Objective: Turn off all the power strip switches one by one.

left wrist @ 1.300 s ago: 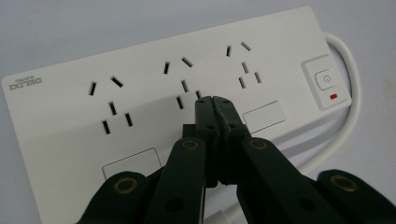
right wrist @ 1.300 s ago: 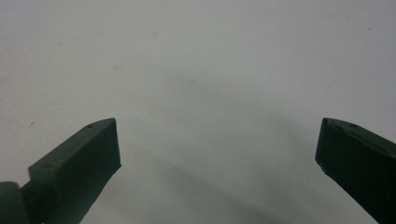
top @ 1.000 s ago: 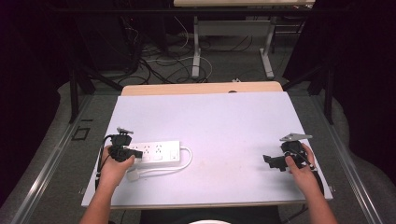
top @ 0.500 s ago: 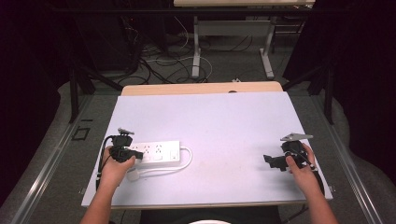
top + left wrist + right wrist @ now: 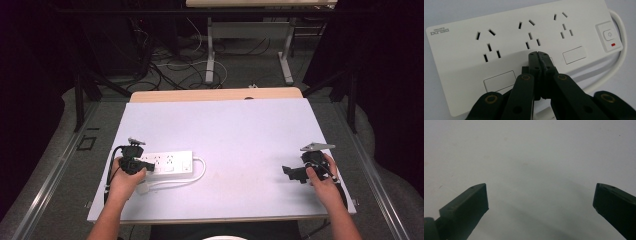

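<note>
1. High view, far left: my left hand rests on the white table near its left edge, holding my left claw against the left end of the white power strip.
2. The power strip lies flat in the left half of the table, close to the near edge, its long side running left to right. Its white cable leaves the right end, curves toward me and runs back left along the near side of the strip.
3. In the left gripper view, my left claw is clenched: the two black jaws meet tip to tip with nothing between them. The tips sit over the face of the power strip, just below the middle of its three socket groups; I cannot tell whether they touch the plastic.
4. In that same view, the switch with a small red mark under it sits at the strip's right end, and the cable bends round beside it.
5. The middle of the table is bare white surface.
6. Far right in the high view, my right hand holds my right claw low over the table near the right edge, well apart from the power strip, pointing left.
7. In the right gripper view, my right claw is released: the jaws stand wide apart with just the pale table between them.
</note>
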A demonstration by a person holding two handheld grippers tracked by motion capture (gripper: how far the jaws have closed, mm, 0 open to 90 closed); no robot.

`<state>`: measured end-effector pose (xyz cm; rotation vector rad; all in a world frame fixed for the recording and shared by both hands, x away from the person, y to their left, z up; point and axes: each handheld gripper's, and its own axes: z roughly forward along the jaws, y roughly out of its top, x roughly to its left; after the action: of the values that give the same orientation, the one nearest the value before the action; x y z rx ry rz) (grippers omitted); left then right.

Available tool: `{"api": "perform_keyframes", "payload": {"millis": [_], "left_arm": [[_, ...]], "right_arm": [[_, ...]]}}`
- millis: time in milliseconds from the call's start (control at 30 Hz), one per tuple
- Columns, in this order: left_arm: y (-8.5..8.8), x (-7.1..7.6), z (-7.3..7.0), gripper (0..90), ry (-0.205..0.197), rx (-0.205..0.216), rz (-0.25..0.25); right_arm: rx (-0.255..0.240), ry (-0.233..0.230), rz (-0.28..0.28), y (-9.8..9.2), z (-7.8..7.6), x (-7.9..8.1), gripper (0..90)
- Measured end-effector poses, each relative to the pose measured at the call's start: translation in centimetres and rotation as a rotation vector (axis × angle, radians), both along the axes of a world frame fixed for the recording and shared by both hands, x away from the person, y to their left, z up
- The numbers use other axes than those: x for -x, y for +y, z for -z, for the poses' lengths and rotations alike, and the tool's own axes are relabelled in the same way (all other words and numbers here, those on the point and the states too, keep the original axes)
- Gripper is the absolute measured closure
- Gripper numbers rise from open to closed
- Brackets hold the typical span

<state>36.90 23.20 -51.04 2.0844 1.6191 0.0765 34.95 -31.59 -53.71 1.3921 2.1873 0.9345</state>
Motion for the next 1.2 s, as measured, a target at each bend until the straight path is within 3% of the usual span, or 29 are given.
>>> {"api": "perform_keyframes", "payload": {"millis": [67,133,300,633,1100,1200], "left_arm": [[-0.1,0.0,0.1,90.0,-0.005,-0.011,-0.005],[-0.5,0.1,0.0,90.0,-0.002,-0.053,-0.013],[-0.5,0.0,0.0,90.0,-0.004,-0.061,-0.010],[-0.1,0.0,0.1,90.0,-0.003,-0.033,-0.002],[1.0,0.1,-0.4,90.0,-0.024,0.001,-0.038],[1.3,0.1,-0.7,90.0,-0.013,0.009,-0.039]], "right_arm": [[0.000,-0.002,-0.002,0.0,0.0,0.0,0.0],[0.000,0.000,-0.001,0.0,0.0,0.0,0.0],[0.006,0.000,-0.008,0.1,0.1,-0.1,0.0],[0.004,-0.002,-0.009,0.1,0.1,-0.1,0.0],[0.003,-0.001,-0.009,0.1,0.1,-0.1,0.0],[0.003,-0.001,-0.008,0.1,0.1,-0.1,0.0]]}}
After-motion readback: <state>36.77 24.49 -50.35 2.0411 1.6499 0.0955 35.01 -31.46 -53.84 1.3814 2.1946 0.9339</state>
